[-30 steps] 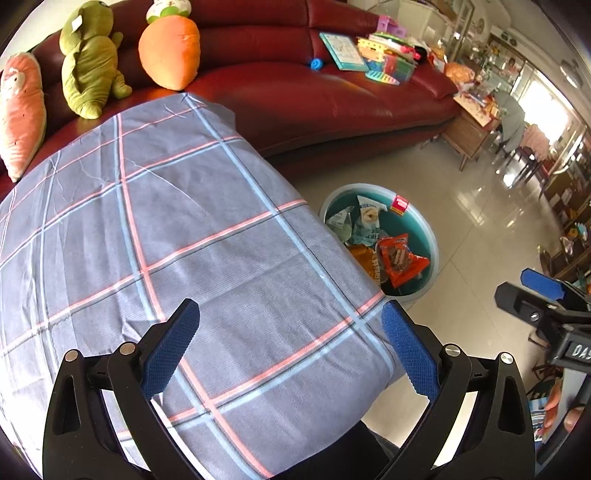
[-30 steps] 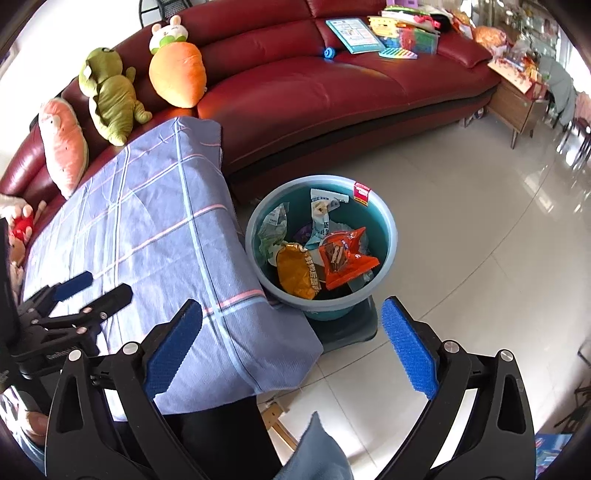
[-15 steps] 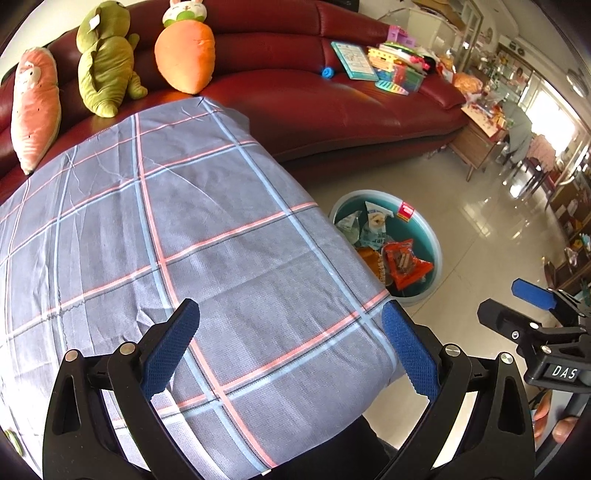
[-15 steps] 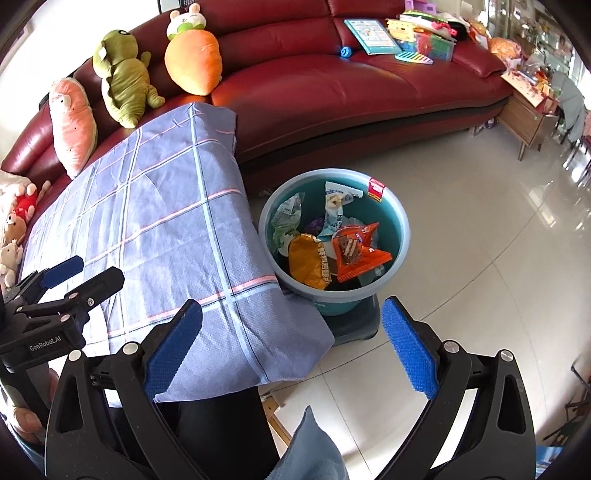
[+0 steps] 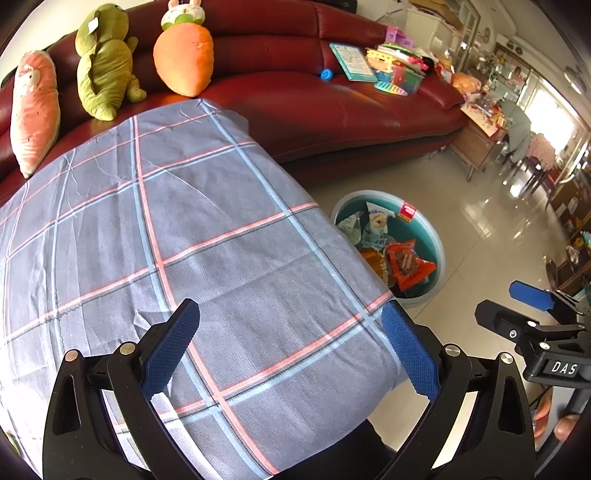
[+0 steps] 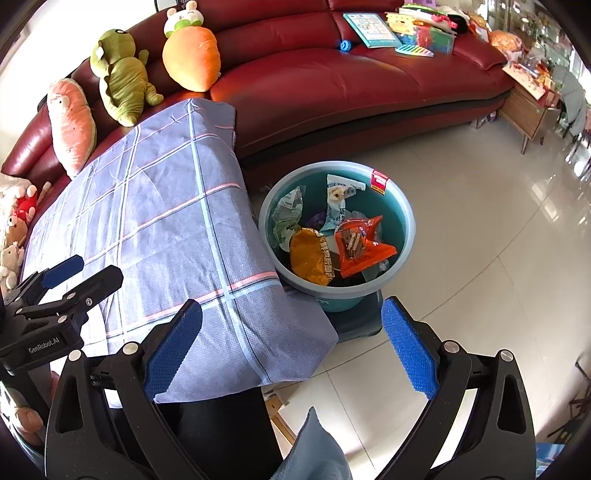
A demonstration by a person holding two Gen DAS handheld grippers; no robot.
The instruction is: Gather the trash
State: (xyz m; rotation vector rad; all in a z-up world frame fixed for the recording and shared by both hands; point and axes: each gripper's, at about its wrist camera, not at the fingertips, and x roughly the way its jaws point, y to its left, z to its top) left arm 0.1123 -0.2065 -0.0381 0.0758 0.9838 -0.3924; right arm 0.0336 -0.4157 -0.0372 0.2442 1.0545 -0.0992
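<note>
The trash [image 6: 334,240] lies inside a teal bucket [image 6: 400,206] on the tiled floor [image 6: 480,229], ahead of the right gripper [image 6: 291,332] and slightly right of its centre line. Visible items are an orange-red snack packet [image 6: 360,245], a yellow-orange packet [image 6: 310,254], a crumpled clear wrapper [image 6: 288,210] and a white wrapper [image 6: 338,199]. A small red label [image 6: 379,181] sits at the far rim.

The right gripper is held above the floor with both blue-padded fingers [image 6: 406,350] spread wide and nothing between them. The left gripper [image 5: 291,336] is likewise spread wide and empty, held over the checked cloth [image 5: 184,240] covering the table. From the left gripper the bucket [image 5: 437,251] lies ahead and to the right, beyond the cloth edge.

Beyond the bucket and table stands a dark red sofa [image 6: 351,81]. It carries a carrot plush [image 6: 190,59], a green plush [image 6: 123,85] and a pink plush [image 6: 72,122] at the left, with books and toys [image 6: 402,33] at the far right.
</note>
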